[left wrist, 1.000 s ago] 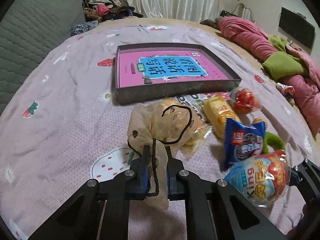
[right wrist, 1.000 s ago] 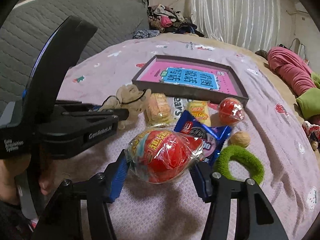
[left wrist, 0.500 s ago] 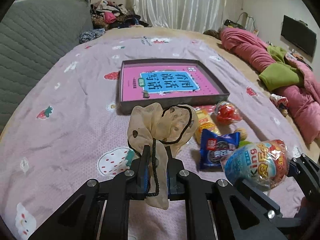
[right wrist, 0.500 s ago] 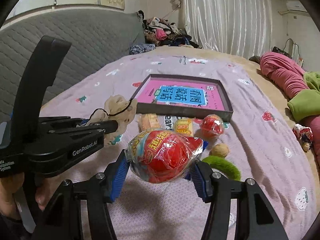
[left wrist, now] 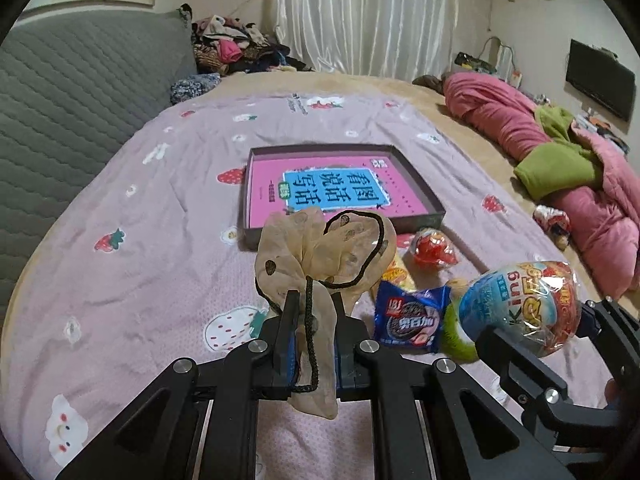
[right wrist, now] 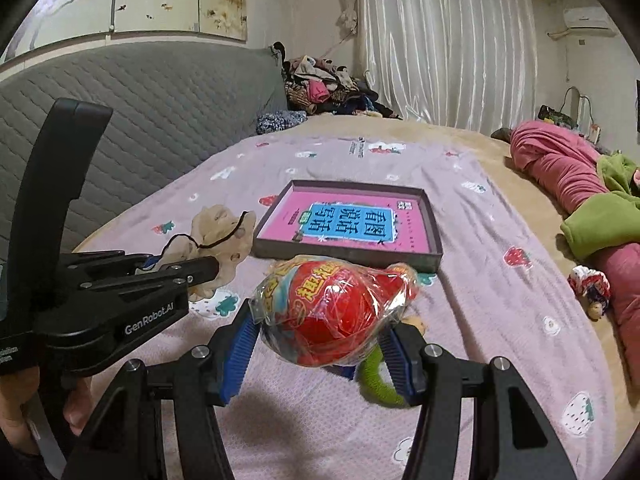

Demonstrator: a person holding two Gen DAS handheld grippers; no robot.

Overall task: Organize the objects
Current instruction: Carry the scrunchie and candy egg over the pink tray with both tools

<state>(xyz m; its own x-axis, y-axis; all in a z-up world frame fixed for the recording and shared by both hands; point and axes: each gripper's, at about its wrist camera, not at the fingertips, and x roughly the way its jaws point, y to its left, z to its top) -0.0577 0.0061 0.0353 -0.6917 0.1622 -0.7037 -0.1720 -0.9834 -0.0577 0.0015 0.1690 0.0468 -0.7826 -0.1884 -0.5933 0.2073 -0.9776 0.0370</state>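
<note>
Left tongs [left wrist: 313,334] clamp a beige scrunchie [left wrist: 320,256], right tongs [right wrist: 320,344] grip a wrapped toy egg [right wrist: 332,312]; both should clear the tray [left wrist: 434,216] rim, frame centre, before release.

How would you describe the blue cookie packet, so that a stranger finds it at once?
Start from the shallow grey tray holding a pink book on the purple bedsheet. Snacks lie in a cluster in front of it. The cookie packet is the only flat blue wrapper there, between a yellow snack and a green ring.
</note>
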